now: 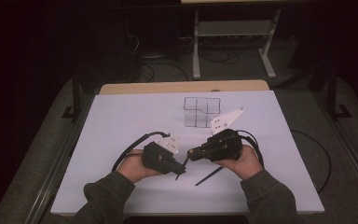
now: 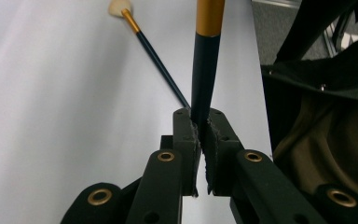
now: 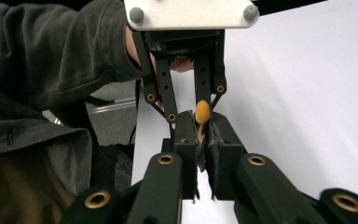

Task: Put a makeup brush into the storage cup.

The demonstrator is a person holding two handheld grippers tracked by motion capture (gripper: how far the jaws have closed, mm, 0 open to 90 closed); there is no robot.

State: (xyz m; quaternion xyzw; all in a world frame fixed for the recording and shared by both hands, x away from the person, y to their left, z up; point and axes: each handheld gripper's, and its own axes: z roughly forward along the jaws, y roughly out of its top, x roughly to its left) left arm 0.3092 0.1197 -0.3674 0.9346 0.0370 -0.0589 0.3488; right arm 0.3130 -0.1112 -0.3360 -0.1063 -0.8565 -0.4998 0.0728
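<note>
Near the front of the white tabletop [image 1: 121, 121] I have both tongs meeting: left tongs [image 2: 200, 122] clamped on a brush [image 2: 205, 70], slim dark glossy handle with gold ferrule; right tongs [image 3: 202, 122] pinch its far end, probably for a handover. A second brush [image 2: 154, 51], pale fluffy tip, lies flat nearby.

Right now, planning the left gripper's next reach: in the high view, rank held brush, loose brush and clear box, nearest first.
1. Held brush, between the left gripper's fingers.
2. Loose brush, lying just right.
3. Clear box, far behind.
</note>
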